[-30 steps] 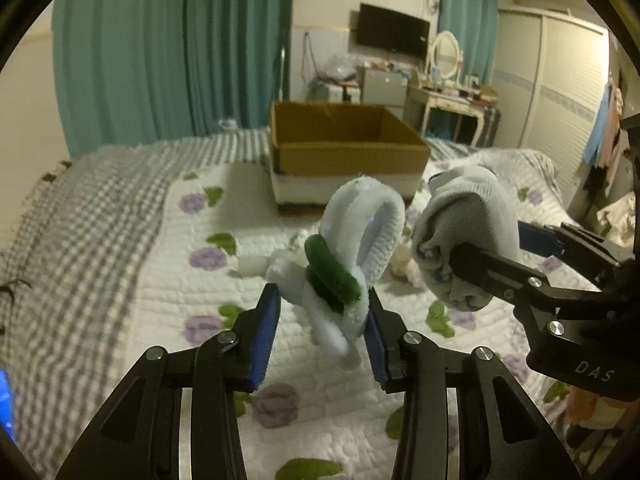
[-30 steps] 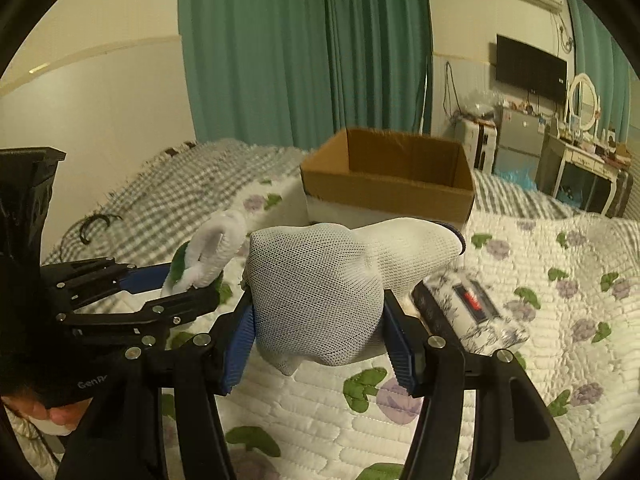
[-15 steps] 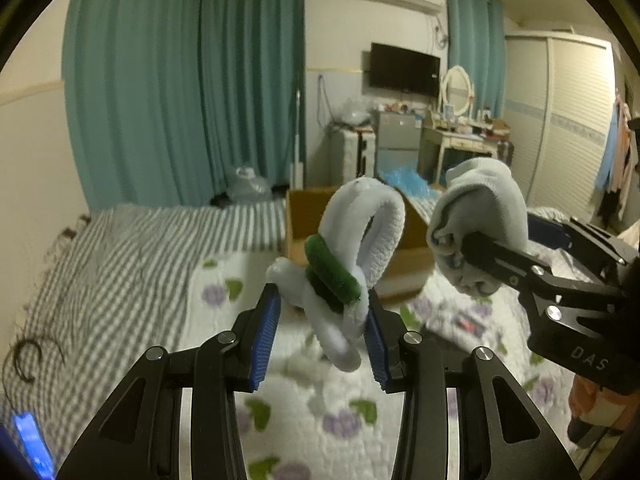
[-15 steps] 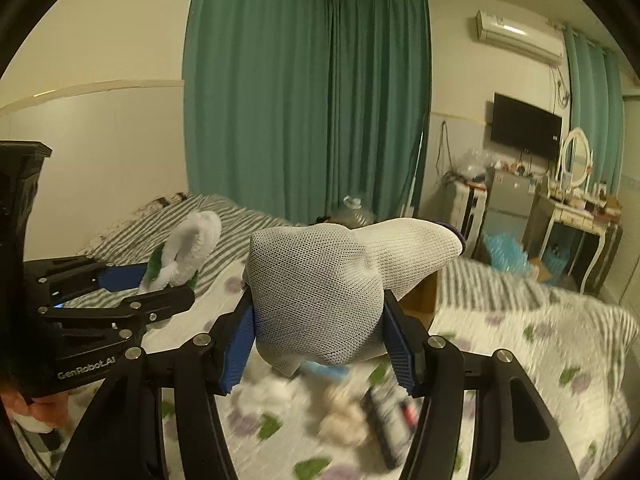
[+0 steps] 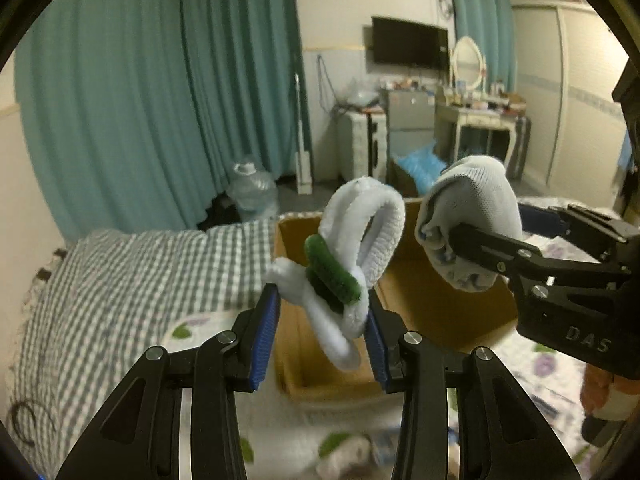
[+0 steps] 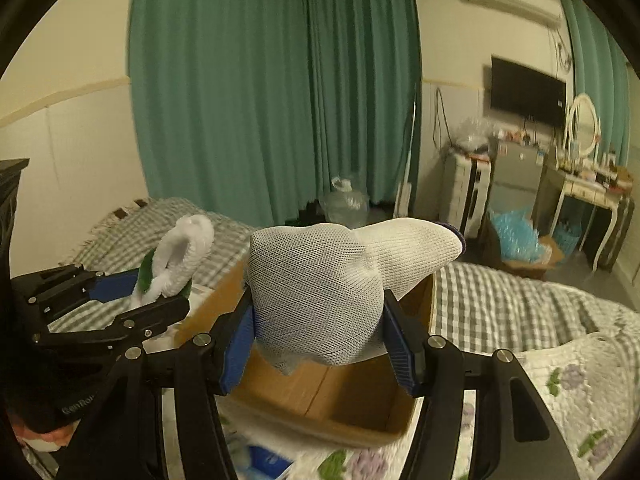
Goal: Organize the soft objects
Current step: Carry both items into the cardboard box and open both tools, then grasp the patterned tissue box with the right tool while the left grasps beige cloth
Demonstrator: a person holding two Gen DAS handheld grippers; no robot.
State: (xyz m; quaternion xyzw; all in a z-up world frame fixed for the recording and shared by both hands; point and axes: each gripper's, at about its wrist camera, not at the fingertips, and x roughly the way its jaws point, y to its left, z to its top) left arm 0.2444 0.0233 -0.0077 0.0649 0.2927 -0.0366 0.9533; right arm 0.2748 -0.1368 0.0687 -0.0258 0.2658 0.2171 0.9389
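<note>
Landmark: the brown box (image 5: 420, 292) sits open on the bed (image 5: 120, 280).
Left tongs (image 5: 322, 334): clenched on a white fluffy toy (image 5: 360, 236) with a green band, held up in front of the box, above its near edge.
Right tongs (image 6: 318, 344): clenched on a balled white sock (image 6: 320, 292), up over the box.
What could go wrong: I think a thing let go too early could hit the box edge and fall on the bed.
Another risk: the fluffy toy might snag on a blue pad.
Looks: both are soft, squashy and light.

right gripper (image 6: 318, 332) clamps white glove (image 6: 332, 292) | above cardboard box (image 6: 340, 400)
</note>
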